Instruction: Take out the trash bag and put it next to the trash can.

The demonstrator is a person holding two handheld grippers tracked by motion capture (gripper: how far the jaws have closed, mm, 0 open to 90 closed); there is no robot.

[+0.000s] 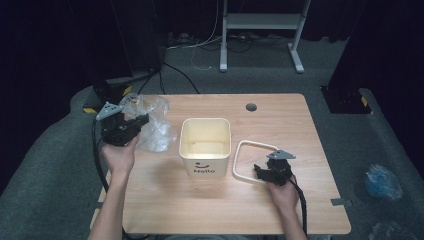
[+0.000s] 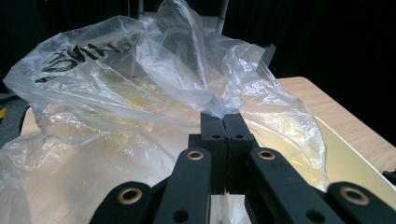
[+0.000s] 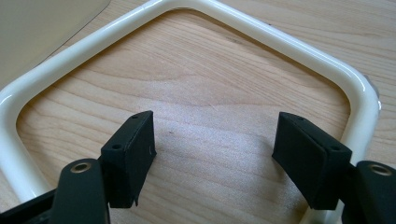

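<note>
Pinched in my left hand-held gripper (image 2: pixel 223 122), clear crinkled plastic bag (image 2: pixel 140 93) hangs left of the cream square bin (image 1: pixel 205 145); right hand-held gripper (image 3: pixel 215 154) gapes over the white ring frame (image 3: pixel 280 42). Thin film could slip free.

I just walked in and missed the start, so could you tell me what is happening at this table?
A person works with two handheld grippers at a wooden table. The left gripper is shut on a clear plastic bag, held up left of the cream bin. The right gripper is open, its jaws over the bare table inside the cream ring frame lying right of the bin. The bin looks unlined so far.
</note>
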